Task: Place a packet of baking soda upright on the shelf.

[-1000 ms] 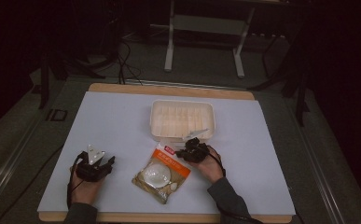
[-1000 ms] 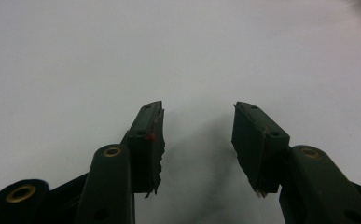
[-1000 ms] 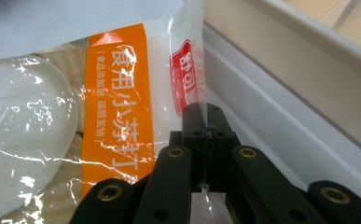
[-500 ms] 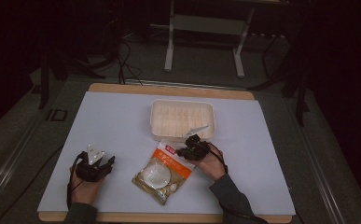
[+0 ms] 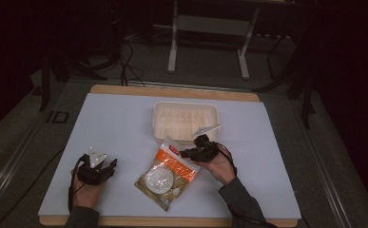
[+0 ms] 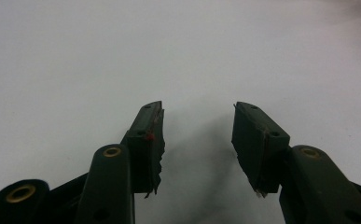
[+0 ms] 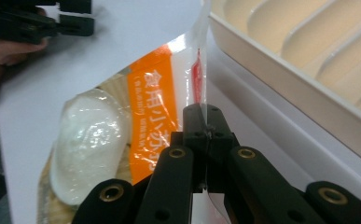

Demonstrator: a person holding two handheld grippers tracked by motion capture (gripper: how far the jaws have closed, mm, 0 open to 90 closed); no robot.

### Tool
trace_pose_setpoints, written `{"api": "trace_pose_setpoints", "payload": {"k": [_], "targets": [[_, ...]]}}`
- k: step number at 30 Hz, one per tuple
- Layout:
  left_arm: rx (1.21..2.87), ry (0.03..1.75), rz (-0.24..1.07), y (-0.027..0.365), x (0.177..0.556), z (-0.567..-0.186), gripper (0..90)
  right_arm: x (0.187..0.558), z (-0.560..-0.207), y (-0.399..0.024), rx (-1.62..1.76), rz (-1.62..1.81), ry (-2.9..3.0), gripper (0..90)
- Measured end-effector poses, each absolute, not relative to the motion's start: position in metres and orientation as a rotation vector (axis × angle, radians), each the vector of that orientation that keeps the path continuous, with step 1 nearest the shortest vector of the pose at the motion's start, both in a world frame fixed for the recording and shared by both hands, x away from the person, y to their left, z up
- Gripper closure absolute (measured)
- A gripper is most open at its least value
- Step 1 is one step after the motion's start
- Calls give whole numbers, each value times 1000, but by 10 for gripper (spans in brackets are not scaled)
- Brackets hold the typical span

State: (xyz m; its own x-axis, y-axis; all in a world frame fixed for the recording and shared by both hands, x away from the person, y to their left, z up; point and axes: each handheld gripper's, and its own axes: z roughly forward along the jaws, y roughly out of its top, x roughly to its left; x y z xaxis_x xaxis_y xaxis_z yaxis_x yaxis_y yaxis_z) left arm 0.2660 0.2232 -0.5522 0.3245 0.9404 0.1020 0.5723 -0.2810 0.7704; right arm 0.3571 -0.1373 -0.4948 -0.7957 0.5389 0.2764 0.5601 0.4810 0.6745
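The right gripper (image 7: 206,122) pinched the snack bag's (image 5: 168,172) edge in its jaws; lifting slowly would keep hold. The left gripper's (image 6: 197,140) jaws stood spread.

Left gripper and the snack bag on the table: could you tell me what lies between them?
Nothing: in the high view, bare white table separates the open left gripper from the snack bag.
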Motion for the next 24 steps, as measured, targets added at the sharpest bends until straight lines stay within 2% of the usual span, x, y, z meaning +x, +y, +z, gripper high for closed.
{"api": "trace_pose_setpoints", "payload": {"k": [24], "targets": [[1958,1328,753,223,266,-552,529,340,-446,-138,-869,-1430,-2460,900]]}}
